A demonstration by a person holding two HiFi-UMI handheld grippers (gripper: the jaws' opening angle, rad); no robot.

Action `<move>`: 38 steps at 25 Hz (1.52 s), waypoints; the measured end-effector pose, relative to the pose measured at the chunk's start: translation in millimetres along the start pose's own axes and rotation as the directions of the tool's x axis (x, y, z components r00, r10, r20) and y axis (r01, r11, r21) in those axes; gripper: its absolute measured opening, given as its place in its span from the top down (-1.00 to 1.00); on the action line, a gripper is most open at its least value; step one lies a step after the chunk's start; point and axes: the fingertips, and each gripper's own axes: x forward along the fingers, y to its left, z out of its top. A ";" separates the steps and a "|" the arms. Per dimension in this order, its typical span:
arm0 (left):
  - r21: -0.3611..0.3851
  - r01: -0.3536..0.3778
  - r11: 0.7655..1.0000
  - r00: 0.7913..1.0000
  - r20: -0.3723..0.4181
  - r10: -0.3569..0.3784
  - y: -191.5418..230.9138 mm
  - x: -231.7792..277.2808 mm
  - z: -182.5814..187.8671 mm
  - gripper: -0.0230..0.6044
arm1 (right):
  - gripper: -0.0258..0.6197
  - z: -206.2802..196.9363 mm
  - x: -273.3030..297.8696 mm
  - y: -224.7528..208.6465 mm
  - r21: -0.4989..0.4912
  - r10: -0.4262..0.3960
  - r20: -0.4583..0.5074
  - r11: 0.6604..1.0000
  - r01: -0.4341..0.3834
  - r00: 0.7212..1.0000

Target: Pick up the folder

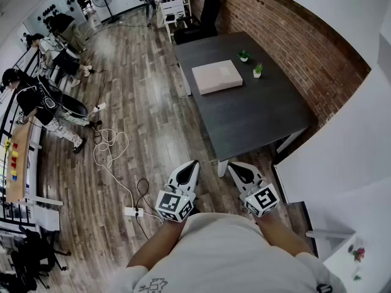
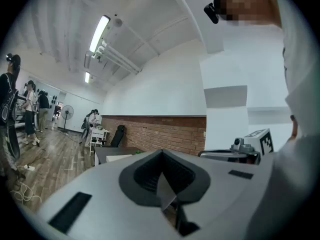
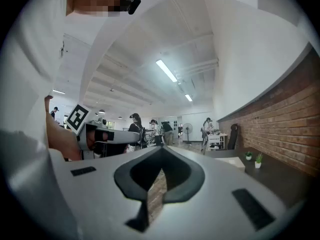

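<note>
The folder (image 1: 217, 77) lies well beyond left gripper (image 1: 194, 163) and right gripper (image 1: 233, 165) (jaws together).

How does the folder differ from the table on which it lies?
The folder is pale beige; the table is dark grey. The folder is small and covers only part of the table's far half; the table is much larger. The folder lies on the table; the table stands on the wooden floor beside the brick wall. Both are flat and rectangular.
</note>
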 end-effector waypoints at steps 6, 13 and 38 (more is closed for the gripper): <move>0.000 -0.004 1.000 1.000 -0.005 0.004 10.1 0.2 0.8 0.89 | 0.91 0.2 10.5 -0.1 0.002 0.006 0.003 1.000 -0.006 1.000; -0.003 -0.008 1.000 1.000 -0.012 0.008 23.0 0.3 2.3 0.89 | 0.91 2.1 24.7 3.7 0.006 0.024 0.014 1.000 -0.024 1.000; -0.014 0.036 0.999 0.999 -0.014 -0.036 157.6 27.5 18.0 0.47 | 0.32 -4.4 183.8 9.8 -0.051 0.028 -0.052 0.998 -0.031 0.998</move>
